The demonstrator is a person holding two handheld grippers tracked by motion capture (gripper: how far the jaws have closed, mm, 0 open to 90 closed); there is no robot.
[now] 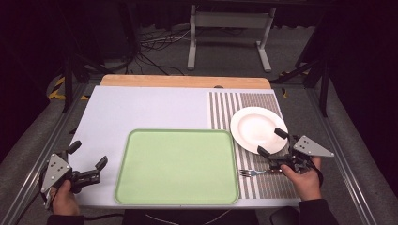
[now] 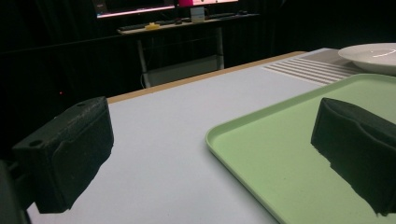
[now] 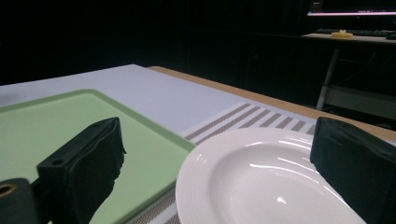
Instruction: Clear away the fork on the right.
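L gripper (image 1: 88, 156) sits at the table's near-left corner, jaws wide apart w/ nothing between, just left of the green tray (image 1: 178, 199). R gripper (image 1: 272, 142) also spread open, empty, jaws reaching over the near edge of the white plate (image 1: 256, 126) on the striped mat (image 1: 267, 185). A fork (image 1: 256, 172) lies on the mat just beside the R hand (image 1: 302, 180), near the tray's right edge.

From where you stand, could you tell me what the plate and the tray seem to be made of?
The white plate looks like glazed ceramic: glossy, with bright highlights and fine rings on its rim. The green tray looks like matte plastic: even pale colour, a rounded raised lip, no glare. Neither is certain.
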